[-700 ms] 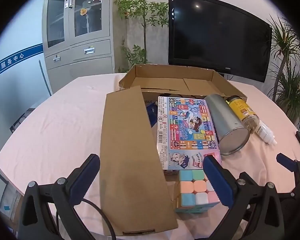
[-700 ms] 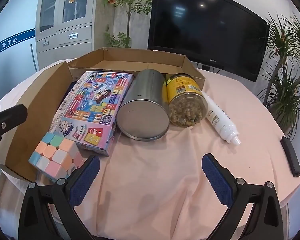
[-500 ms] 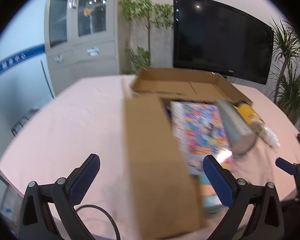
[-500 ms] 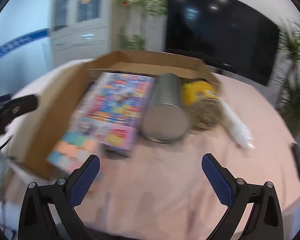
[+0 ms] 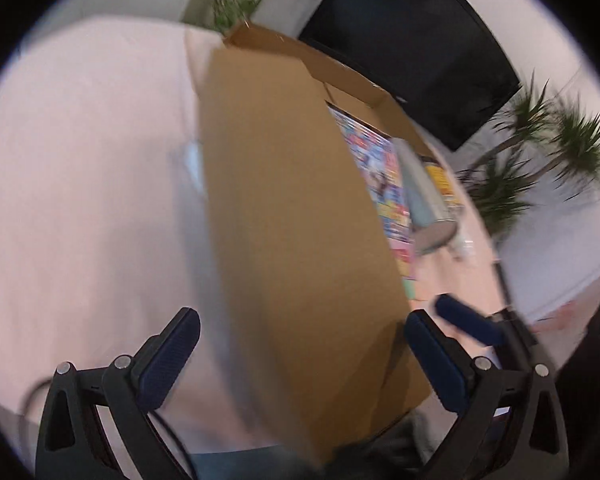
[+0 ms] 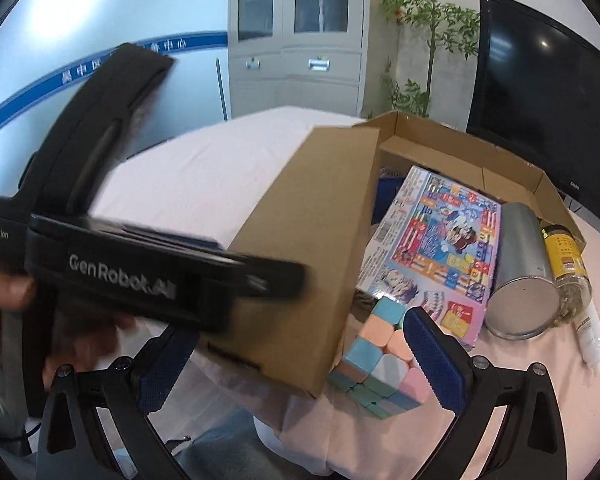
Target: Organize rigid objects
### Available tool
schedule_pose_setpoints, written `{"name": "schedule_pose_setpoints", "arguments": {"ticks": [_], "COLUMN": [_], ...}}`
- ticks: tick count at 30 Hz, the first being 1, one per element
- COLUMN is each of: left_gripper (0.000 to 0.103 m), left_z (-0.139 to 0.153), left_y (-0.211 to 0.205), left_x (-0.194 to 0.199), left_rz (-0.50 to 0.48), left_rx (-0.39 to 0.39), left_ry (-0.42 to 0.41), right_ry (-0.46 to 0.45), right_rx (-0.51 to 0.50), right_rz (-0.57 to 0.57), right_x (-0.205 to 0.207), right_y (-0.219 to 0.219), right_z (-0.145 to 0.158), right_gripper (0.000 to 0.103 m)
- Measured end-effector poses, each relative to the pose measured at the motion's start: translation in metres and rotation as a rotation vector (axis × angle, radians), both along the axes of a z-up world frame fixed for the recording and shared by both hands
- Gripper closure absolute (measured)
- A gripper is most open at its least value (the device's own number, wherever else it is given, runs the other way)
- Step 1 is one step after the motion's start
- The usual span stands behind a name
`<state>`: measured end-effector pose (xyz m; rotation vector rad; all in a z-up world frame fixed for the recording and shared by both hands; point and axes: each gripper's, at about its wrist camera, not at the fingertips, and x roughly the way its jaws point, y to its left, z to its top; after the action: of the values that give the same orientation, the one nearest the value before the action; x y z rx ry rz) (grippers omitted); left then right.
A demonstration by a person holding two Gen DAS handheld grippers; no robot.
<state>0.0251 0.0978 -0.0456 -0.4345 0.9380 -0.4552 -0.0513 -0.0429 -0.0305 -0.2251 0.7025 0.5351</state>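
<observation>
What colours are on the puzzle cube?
Pastel squares on the puzzle cube: peach, light blue, pink, mint green and white. Clearest in the right wrist view.

Round table w/ pale pink cloth [image 6: 500, 420] is seen carrying an open brown cardboard box [image 6: 316, 248]. Pastel puzzle cube [image 6: 380, 364], steel cylindrical tin [image 6: 520, 272], yellow-label jar [image 6: 566, 260], white bottle [image 6: 592, 336] are laid on cloth.

The black body of the left gripper [image 6: 148, 280], seen from the right wrist camera, carries white lettering "GenRobot.AI", and its side reads "Data Acquisition System". A blue wall stripe [image 6: 100, 65] bears white Chinese characters, partly hidden. Print on the colourful game box [image 6: 436, 252], yellow-labelled jar [image 6: 566, 256] and white bottle [image 6: 590, 336] is too small to read.
</observation>
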Motion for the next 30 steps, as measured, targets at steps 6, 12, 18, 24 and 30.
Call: {"name": "schedule_pose_setpoints", "arguments": {"ticks": [6, 12, 18, 24, 30], "left_gripper": [0.011, 0.016, 0.012, 0.018, 0.045], "left_z": [-0.015, -0.019, -0.033, -0.006, 0.006], "left_y": [-0.009, 0.013, 0.082, 0.103, 0.113], "left_x": [0.012, -0.001, -0.021, -0.040, -0.041], "left_rz": [-0.044, -0.039, 0.135, 0.188, 0.193], "left_rx": [-0.103, -0.197, -0.278, -0.214, -0.292], "left_ry": [0.074, 0.063, 0.118, 0.093, 0.097], "right_ry": [0.101, 0.136, 0.378, 0.532, 0.361], "right_rx": [-0.040, -0.064, 0.314, 0.569, 0.277], "right_rz": [0.011, -0.019, 0.015, 0.148, 0.153], "right_x": [0.027, 0.047, 0.078, 0.109, 0.088], "right_y": [-0.004, -0.002, -0.027, -0.028, 0.006], "right_z": [-0.025, -0.034, -0.033, -0.033, -0.027], "right_gripper": [0.009, 0.021, 0.021, 0.021, 0.007]}}
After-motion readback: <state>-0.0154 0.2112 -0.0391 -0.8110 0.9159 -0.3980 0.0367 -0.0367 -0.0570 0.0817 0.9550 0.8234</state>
